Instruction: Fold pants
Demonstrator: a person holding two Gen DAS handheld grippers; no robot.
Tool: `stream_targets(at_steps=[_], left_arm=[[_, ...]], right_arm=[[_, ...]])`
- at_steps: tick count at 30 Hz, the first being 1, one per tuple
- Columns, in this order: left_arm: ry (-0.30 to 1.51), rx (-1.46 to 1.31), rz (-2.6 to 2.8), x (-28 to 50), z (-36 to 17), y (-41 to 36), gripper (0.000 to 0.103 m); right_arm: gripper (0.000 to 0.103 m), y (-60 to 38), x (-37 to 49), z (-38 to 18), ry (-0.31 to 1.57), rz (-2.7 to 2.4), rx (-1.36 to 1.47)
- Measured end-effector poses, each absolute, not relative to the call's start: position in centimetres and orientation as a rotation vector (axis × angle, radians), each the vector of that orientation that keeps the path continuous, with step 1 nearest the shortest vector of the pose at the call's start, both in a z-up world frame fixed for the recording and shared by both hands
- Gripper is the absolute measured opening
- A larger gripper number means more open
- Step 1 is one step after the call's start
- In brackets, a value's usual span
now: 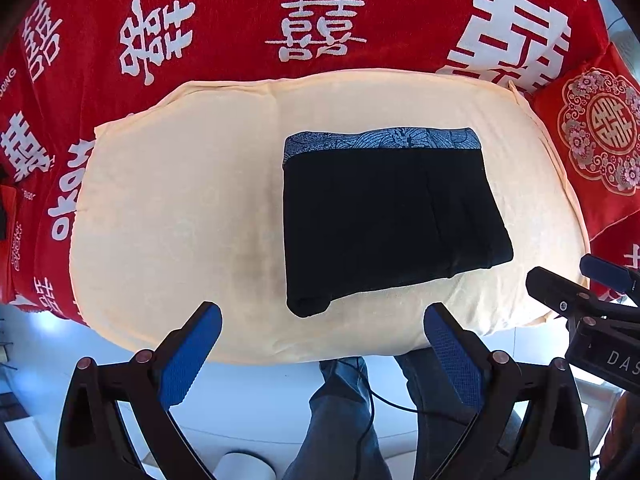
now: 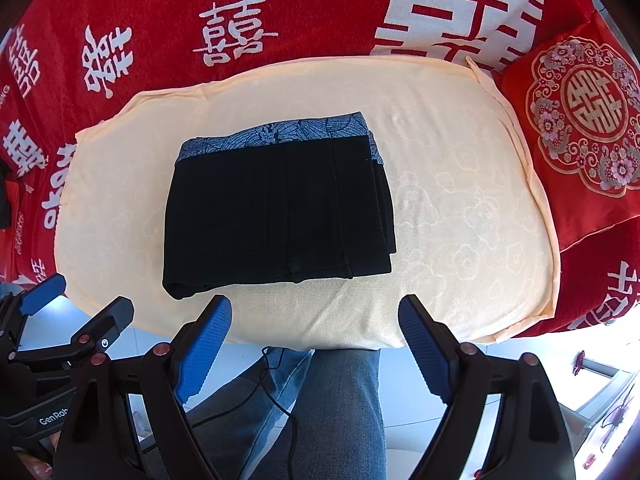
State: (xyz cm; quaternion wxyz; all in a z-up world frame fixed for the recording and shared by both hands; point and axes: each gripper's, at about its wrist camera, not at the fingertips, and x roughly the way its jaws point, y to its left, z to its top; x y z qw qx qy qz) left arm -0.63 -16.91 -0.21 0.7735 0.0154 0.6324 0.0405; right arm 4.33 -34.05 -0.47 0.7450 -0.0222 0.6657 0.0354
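Observation:
The black pants [image 1: 384, 216] lie folded into a compact rectangle on a cream cushion [image 1: 180, 208], with a blue-grey patterned waistband along the far edge. They also show in the right wrist view [image 2: 280, 208] on the cushion [image 2: 460, 220]. My left gripper [image 1: 322, 320] is open and empty, held above the cushion's near edge, short of the pants. My right gripper [image 2: 316, 312] is open and empty, also just before the pants' near edge. The right gripper shows at the right edge of the left wrist view [image 1: 576, 280]; the left gripper shows at the left of the right wrist view [image 2: 76, 300].
The cushion rests on a red bedspread [image 1: 240, 20] with white characters. A red embroidered pillow [image 2: 580, 128] lies at the right. The person's jeans-clad legs [image 2: 328, 412] and a black cable are below the grippers, over a white floor.

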Motion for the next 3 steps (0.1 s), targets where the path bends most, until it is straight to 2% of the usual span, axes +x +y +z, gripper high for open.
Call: stream_targets(at_steps=[3], left_arm=[[1.364, 0.032, 0.082, -0.62, -0.10, -16.91, 0.101]], right_arm=[[0.088, -33.95, 4.39, -0.49, 1.458, 0.078, -0.051]])
